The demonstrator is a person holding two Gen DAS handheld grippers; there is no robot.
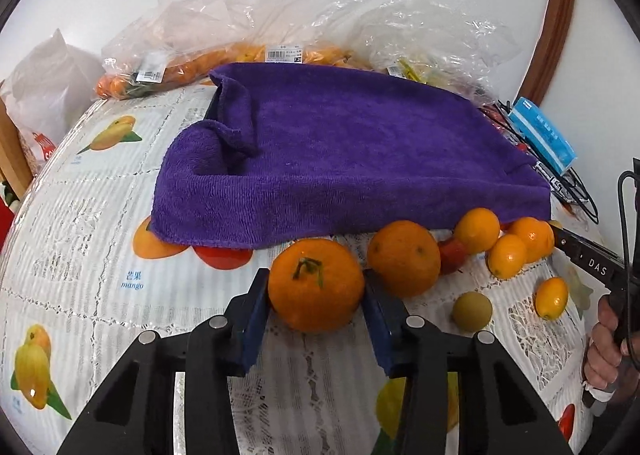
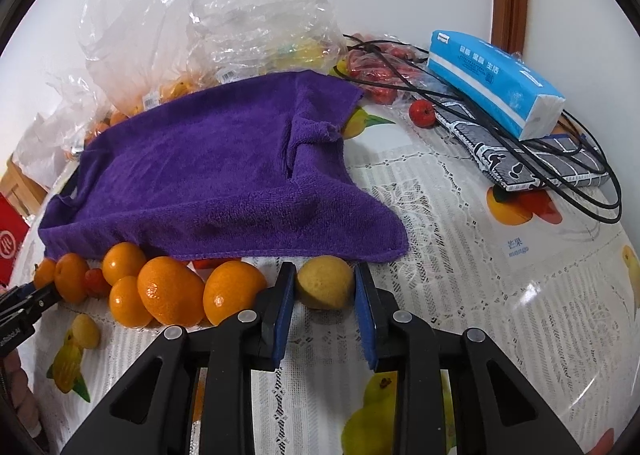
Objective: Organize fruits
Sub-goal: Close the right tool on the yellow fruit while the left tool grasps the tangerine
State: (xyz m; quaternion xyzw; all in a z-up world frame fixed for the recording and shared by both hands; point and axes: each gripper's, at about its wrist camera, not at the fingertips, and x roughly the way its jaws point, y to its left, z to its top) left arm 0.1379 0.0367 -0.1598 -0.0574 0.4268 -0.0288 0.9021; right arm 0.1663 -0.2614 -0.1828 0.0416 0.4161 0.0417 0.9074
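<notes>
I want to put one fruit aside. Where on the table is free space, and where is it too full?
Free: the tablecloth between the purple towel and the tissue pack, and the strip left of the towel in the left wrist view. Crowded: the towel's front edge, where the mandarin, the kumquats and the yellow-green fruit sit, and the back, full of plastic bags.

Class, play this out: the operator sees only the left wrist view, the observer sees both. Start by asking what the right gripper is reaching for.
Operator: What sits at the right gripper's tips? My view hides them.
Observer: A yellow-brown round fruit rests on the table between its two fingers.
Operator: Is any loose fruit near the blue tissue pack?
Observer: Yes, one small red fruit lies alone just left of the pack, which rests on a grey patterned pouch.
</notes>
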